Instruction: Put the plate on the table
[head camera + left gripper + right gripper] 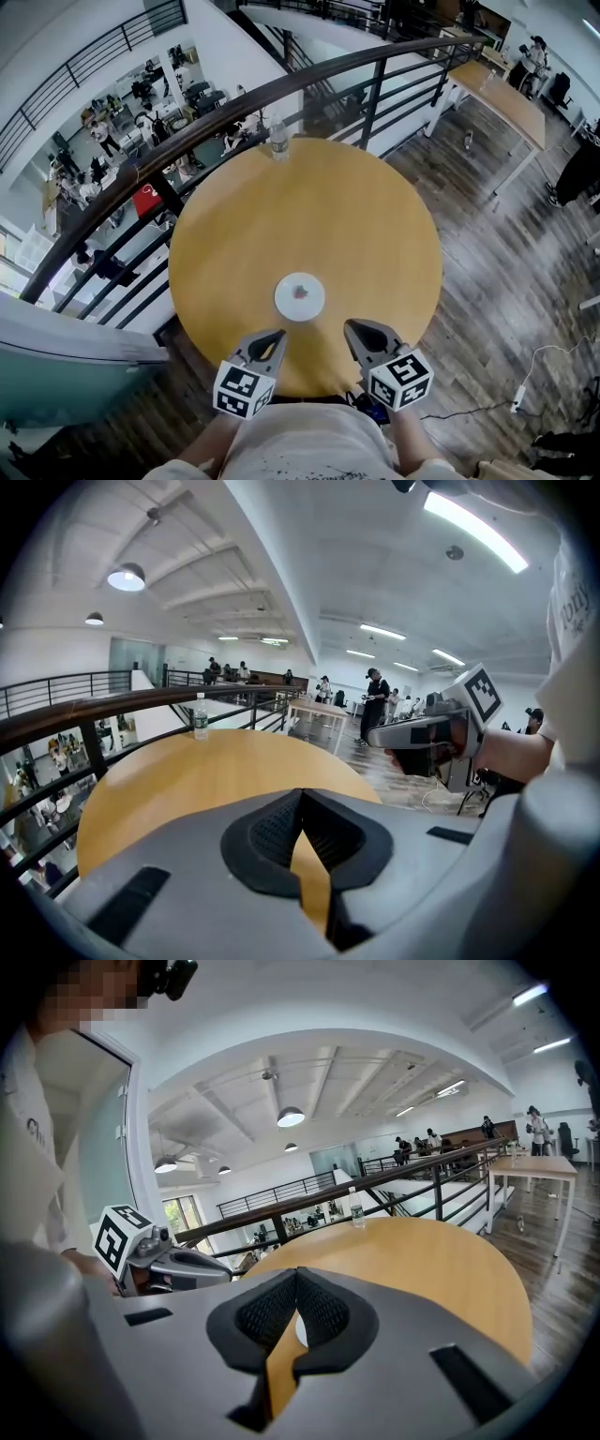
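Observation:
A small white plate (300,296) with a red mark at its centre lies flat on the round wooden table (309,206), near the front edge. Both grippers hover just short of it, over the table's near rim. My left gripper (273,339) is to the plate's lower left and my right gripper (359,330) to its lower right. Each one has its jaws together with nothing between them. In the left gripper view the left gripper (300,796) is shut over bare tabletop. In the right gripper view a white sliver of the plate (299,1328) shows behind the shut right gripper (295,1275).
A clear water bottle (278,139) stands at the table's far edge, by a dark metal railing (375,66) over a lower floor. A long wooden table (506,94) stands at the back right. A cable and power strip (518,398) lie on the plank floor.

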Demonstrator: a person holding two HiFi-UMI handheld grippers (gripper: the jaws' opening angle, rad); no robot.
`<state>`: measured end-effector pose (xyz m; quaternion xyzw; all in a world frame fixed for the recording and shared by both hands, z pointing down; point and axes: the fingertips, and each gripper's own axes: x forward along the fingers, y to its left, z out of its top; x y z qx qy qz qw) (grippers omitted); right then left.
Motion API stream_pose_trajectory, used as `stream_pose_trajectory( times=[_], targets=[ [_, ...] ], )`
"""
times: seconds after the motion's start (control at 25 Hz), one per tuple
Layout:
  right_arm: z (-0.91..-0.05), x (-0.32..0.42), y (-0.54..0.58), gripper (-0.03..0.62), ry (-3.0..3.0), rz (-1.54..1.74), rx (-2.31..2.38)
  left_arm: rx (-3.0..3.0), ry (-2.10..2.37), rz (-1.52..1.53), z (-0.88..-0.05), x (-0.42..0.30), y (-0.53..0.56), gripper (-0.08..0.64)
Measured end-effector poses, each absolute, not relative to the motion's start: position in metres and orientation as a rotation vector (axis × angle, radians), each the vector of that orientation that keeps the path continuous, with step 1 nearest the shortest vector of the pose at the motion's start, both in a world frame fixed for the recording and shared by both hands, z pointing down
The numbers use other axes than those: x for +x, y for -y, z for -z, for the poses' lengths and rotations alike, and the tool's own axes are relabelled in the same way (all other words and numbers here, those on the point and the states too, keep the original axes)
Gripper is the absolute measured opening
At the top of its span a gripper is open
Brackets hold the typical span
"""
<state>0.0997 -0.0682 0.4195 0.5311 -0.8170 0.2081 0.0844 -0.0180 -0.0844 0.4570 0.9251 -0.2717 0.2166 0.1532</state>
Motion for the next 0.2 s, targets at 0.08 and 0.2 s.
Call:
stream_pose_trajectory(
  times=[0.08,0.2],
  targets=[
    [-0.4203,0.0995,0.0679,0.02,2.437,-0.618,1.577,2.653,0.779,-0.617,-0.4569,-0.0173,0.0851,0.025],
    [-0.4232,0.1002,0.0666,0.02,2.43,-0.622,1.57,2.654,0.775,-0.614,-0.4573,-0.0163,0.0863,0.025]
  ],
)
